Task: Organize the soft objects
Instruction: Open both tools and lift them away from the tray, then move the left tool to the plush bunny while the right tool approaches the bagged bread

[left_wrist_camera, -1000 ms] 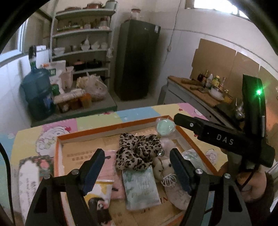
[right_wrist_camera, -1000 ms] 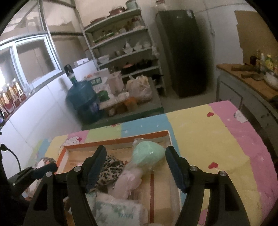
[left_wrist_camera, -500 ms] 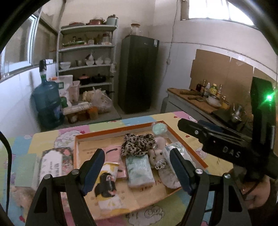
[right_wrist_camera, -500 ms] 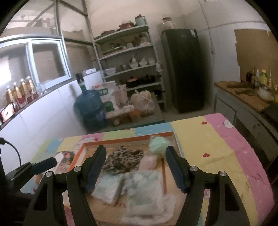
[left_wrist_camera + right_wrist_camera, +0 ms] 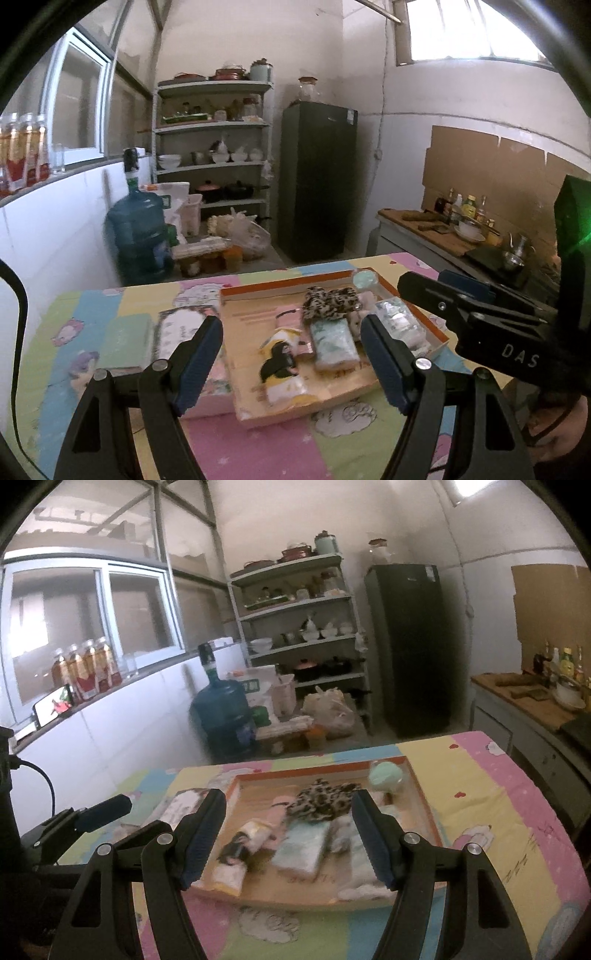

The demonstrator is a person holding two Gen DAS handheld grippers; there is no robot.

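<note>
Soft things fill the shallow orange-rimmed tray (image 5: 284,285) in our left wrist view: a leopard-print scrunchie (image 5: 330,302) at the back, a pale green tissue pack (image 5: 334,344) in front of it, a cartoon-printed pouch (image 5: 282,365) toward the near left, a crinkly clear packet (image 5: 397,321) along the right wall and a mint puff ball (image 5: 364,277) in the far right corner. They lie side by side, some overlapping, which we judge to be the sorted state the task wants. Our left gripper (image 5: 291,360) hangs above the near edge of the tray with its fingers spread wide and nothing between them. Our right gripper (image 5: 443,291) crosses the right of the picture, clear of the tray. A flat printed card (image 5: 177,328) and a green sheet (image 5: 122,341) lie on the bench (image 5: 258,450) left of the tray, outside it.

From our right wrist view the same tray (image 5: 421,797) sits ahead on the bright patterned bench (image 5: 498,812), the scrunchie (image 5: 321,801) in the middle, the puff ball (image 5: 386,775) tucked into the far corner, the tissue pack (image 5: 303,845) nearest us. Our right gripper (image 5: 288,840) is parted wide and empty, raised well off the goods. Our left gripper (image 5: 99,814) shows at the left edge, off the tray; whether it is parted we cannot tell from here. With both tools raised and empty, we judge the work close to finished.
</note>
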